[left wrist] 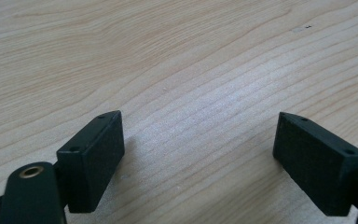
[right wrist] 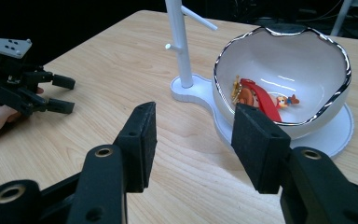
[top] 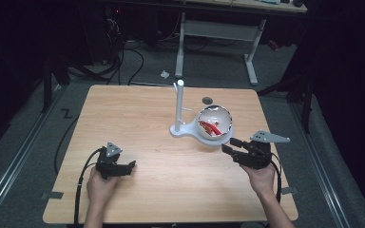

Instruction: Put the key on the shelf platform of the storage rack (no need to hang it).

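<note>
Right hand-held gripper [top: 232, 146] poised just short of the white, egg-shell-shaped ceramic bowl with the jagged, dark-edged rim [top: 215, 122], jaws aimed at it and parted about halfway, nothing between the pads. Seen along those jaws in the right gripper view [right wrist: 193, 140], with bare wood in the gap and the bowl [right wrist: 303, 63] just beyond the right pad. Probably lined up that way for a reach over the rim or a grip on the bowl's near wall; which of the two cannot be told.

Left hand-held gripper [top: 128, 166] parked low near the front left of the light wood-grain table [top: 138, 114], well apart from the bowl, likely kept clear of the working side. Jaws wide apart in the left gripper view [left wrist: 198, 154], only table surface between them, holding nothing. Same gripper visible far off in the right gripper view [right wrist: 60, 93], also open.

Bowl seated on the round dish end of a white plastic stand [top: 183, 130], with a slim white upright post with side pegs [top: 179, 107] rising from the stand's narrow end, just left of the bowl. Stand presumably there to keep the rounded bowl from rolling.

Inside the bowl: a small red-and-orange toy figure [right wrist: 261, 99], lying on its side against the bottom, apparently with yellow detail at one end; exact form too small to tell. Nothing else visible in the bowl.
</note>
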